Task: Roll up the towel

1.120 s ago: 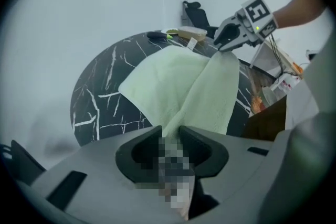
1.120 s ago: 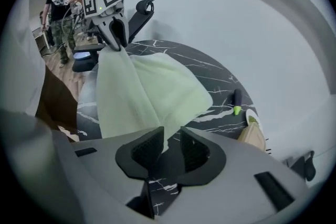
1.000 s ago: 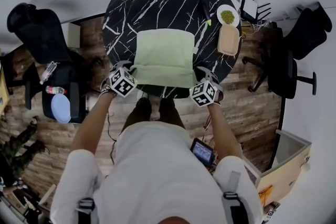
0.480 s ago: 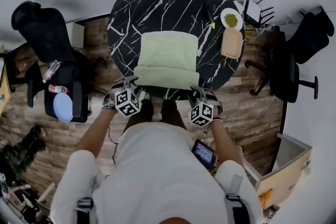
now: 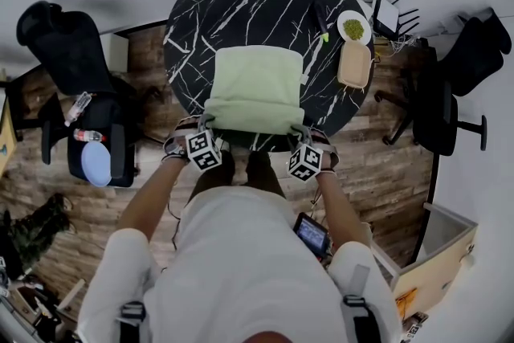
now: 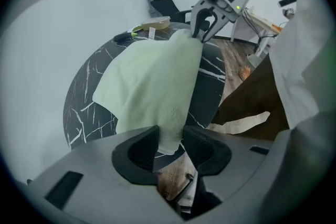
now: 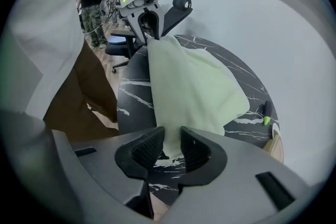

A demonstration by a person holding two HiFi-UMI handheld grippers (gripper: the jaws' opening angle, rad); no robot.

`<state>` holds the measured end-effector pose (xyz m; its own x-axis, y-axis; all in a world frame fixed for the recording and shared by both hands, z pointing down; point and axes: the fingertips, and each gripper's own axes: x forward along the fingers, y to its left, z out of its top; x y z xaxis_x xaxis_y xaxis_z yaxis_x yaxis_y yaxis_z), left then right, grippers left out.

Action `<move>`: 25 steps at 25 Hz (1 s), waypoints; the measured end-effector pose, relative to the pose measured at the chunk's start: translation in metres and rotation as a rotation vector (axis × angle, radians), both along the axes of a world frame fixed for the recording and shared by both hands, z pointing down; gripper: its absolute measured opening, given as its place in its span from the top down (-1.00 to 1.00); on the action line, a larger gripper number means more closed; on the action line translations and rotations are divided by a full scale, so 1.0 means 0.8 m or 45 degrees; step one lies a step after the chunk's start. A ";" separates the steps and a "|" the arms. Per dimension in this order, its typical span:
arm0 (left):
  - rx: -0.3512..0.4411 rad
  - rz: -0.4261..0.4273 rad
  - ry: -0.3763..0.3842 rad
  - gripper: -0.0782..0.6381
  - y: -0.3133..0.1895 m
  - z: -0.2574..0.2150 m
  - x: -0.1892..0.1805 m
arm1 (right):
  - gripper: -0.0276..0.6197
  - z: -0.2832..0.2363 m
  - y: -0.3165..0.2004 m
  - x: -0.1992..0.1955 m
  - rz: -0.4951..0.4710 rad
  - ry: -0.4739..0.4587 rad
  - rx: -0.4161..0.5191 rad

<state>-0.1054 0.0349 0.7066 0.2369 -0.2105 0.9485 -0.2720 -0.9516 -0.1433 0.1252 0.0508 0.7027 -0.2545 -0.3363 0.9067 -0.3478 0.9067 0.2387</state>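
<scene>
Your left gripper (image 6: 170, 145) and right gripper (image 7: 172, 147), jaws closing, pinch the near corners of the green towel (image 5: 255, 84), mid-frame; rolling appears barely begun.

Against a second ago, the left gripper (image 5: 204, 128) and the right gripper (image 5: 299, 134) now sit closer to the person and a little nearer each other. Their marker cubes, which then flanked the near corners of the towel (image 5: 255, 84), now lie on the person's side of its edge, and only the tips reach the cloth. Both cubes show their marker faces at a new slant, as each gripper is rolled about its own line. Against half a second ago, both stand slightly nearer the towel. The jaws of both grippers are closing, with a near corner of the towel between each pair of pads.
</scene>
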 end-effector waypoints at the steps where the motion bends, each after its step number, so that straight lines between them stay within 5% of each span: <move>1: -0.002 0.004 -0.013 0.40 -0.003 0.002 0.000 | 0.64 0.002 -0.004 0.000 0.010 0.002 -0.004; 11: -0.062 -0.034 -0.014 0.61 -0.014 0.006 -0.003 | 0.76 0.005 -0.011 0.001 0.053 -0.014 -0.043; 17: -0.073 -0.002 -0.040 0.61 -0.014 0.009 -0.002 | 0.48 0.010 0.004 -0.004 -0.041 0.021 -0.109; 21: -0.084 -0.001 -0.049 0.61 -0.016 0.010 0.001 | 0.79 0.011 -0.014 0.001 0.017 0.046 -0.073; 25: -0.097 -0.009 -0.045 0.61 -0.014 0.010 0.000 | 0.84 0.014 -0.015 0.002 0.057 0.021 -0.099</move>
